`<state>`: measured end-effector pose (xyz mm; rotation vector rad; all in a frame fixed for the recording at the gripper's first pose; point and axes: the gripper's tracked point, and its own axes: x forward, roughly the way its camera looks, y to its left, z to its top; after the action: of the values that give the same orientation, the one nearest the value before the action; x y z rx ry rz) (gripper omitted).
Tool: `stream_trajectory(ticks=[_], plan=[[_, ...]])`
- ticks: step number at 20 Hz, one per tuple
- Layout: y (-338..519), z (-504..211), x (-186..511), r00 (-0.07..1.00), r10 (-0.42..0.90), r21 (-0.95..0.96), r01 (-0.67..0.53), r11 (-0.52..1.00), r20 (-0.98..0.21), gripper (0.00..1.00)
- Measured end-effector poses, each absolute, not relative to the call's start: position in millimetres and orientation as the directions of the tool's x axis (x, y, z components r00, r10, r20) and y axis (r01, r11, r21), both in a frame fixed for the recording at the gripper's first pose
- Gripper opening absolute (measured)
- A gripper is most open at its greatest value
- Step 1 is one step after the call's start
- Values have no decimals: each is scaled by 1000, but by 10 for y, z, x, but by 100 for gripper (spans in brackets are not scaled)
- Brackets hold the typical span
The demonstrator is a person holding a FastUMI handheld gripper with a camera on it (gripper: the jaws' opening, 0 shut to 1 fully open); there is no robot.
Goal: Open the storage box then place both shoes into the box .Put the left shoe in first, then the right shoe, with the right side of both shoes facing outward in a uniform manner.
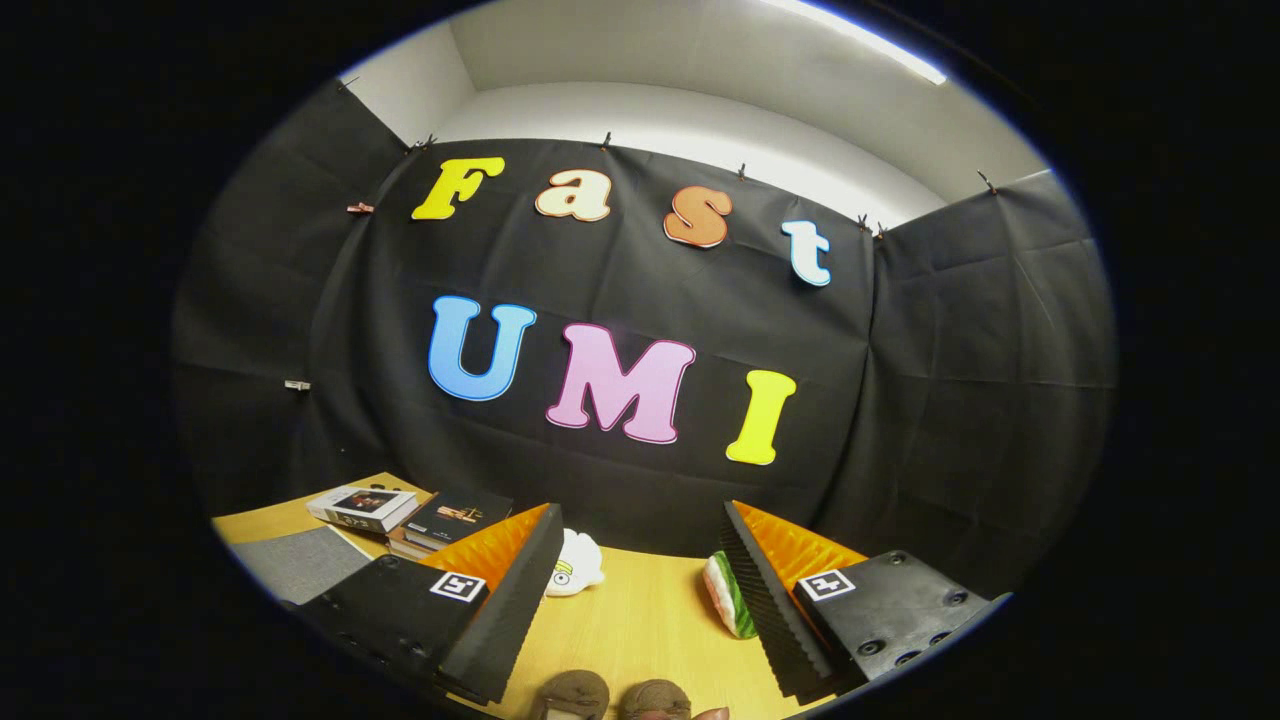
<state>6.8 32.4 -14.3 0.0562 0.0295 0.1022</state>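
Note:
My gripper (640,600) is held high and tilted up, its two fingers spread wide apart with nothing between them. Its left finger (515,600) and right finger (765,610) show black ribbed pads on orange backs. Low between the fingers, at the near side of the wooden table (650,620), the brown rounded tips of two shoes (610,697) peek into view side by side; the rest of them is hidden.
A white plush toy (573,568) lies just past the left finger. A green-and-white striped plush (728,595) sits against the right finger's pad. Books (410,515) are stacked at the table's far left, with a grey mat (300,565) in front of them.

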Motion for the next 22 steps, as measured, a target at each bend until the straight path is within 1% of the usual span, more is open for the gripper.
stream_trajectory(ticks=[5, 8, 10, 13, 15, 19, 22], plan=[[420, -202, 66, 988, 152, 63, -149, 987, -43, 97], [634, -330, 54, 967, 241, 118, -230, 966, -84, 97], [841, -454, 33, 937, 326, 184, -302, 936, -123, 97], [1263, -693, -82, 849, 494, 328, -420, 846, -187, 98], [1512, -889, -206, 771, 593, 425, -468, 775, -232, 98], [1865, -1273, -387, 638, 712, 578, -475, 664, -293, 98], [2063, -1534, -560, 549, 769, 670, -439, 598, -326, 98]])
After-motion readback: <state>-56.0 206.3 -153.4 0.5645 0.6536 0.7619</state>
